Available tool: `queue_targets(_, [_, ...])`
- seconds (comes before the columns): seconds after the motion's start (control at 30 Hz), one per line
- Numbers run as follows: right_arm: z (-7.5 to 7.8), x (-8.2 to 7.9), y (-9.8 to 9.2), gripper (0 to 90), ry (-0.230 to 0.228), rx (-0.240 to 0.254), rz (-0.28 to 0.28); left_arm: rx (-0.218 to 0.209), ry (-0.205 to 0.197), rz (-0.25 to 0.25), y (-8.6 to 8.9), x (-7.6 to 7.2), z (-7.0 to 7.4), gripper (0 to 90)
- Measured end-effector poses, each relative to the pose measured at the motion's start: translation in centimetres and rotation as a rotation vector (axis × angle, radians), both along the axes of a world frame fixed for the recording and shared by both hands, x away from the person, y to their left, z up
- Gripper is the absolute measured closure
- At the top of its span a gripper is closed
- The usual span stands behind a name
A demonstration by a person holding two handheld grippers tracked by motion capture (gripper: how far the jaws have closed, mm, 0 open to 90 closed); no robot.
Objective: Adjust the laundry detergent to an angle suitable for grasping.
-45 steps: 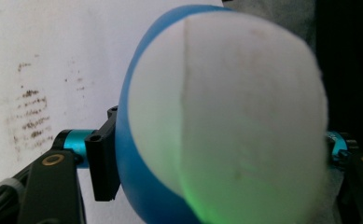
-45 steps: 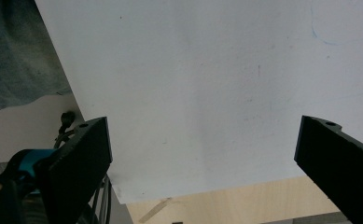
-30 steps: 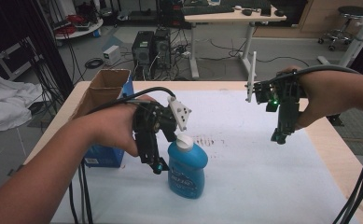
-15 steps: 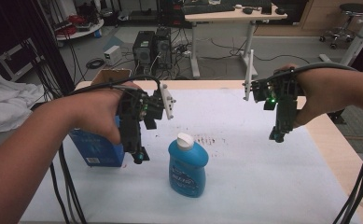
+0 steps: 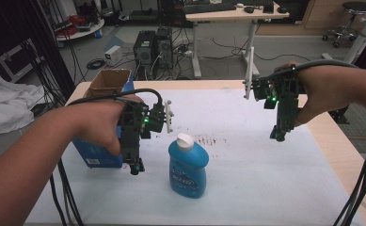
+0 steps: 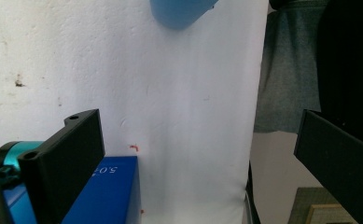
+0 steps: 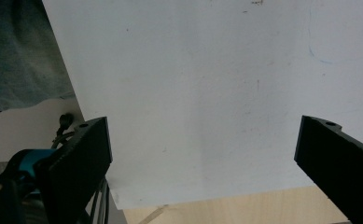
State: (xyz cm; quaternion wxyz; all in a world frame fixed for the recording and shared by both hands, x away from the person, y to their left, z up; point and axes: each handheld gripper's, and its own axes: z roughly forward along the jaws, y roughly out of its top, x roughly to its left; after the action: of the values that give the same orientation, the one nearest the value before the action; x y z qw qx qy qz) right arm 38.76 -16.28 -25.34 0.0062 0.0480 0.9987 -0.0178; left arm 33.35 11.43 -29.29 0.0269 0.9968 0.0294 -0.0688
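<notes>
A blue bottle (image 5: 187, 165) with a white cap stands upright on the white sheet (image 5: 246, 179), near the middle of the table. My left gripper (image 5: 134, 167) hangs just left of it, apart from it, jaws pointing down and open with nothing between them. In the left gripper view the bottle's blue base (image 6: 181, 11) shows at the top edge, beyond the wide-open jaws. My right gripper (image 5: 278, 136) is held above the sheet's right side, open and empty. The right gripper view looks down on bare white sheet (image 7: 207, 93) between its jaws.
A blue cardboard box (image 5: 106, 89) with an open brown top stands at the table's left, behind my left hand; its blue side (image 6: 109, 196) is beside the left jaw. The wooden table edge (image 5: 345, 155) runs along the right. Desks, computers and cables stand behind the table.
My left gripper has drawn away from the bottle to the left, leaving it standing free, and lowered a little. The right gripper has stayed in place.
</notes>
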Motion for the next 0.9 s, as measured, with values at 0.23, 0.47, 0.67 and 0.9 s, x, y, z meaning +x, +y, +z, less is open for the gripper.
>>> queue_targets(0.23, [1.1,-0.1,0.2,3.0,-0.005,0.019,0.014,-0.006,-0.014,0.028,0.2,0.2,-0.3,1.7])
queue_targets(0.47, [1.3,-0.1,0.4,3.1,-0.014,0.024,0.024,-0.004,-0.014,0.051,0.2,-0.1,0.4,1.7])
queue_targets(0.67, [1.3,0.0,0.4,3.1,-0.017,0.023,0.025,-0.016,-0.033,0.047,0.2,-0.1,1.3,1.7])
queue_targets(0.9, [1.2,0.2,0.2,3.0,-0.019,0.021,0.017,-0.028,-0.044,0.034,0.2,-0.2,1.0,1.7])
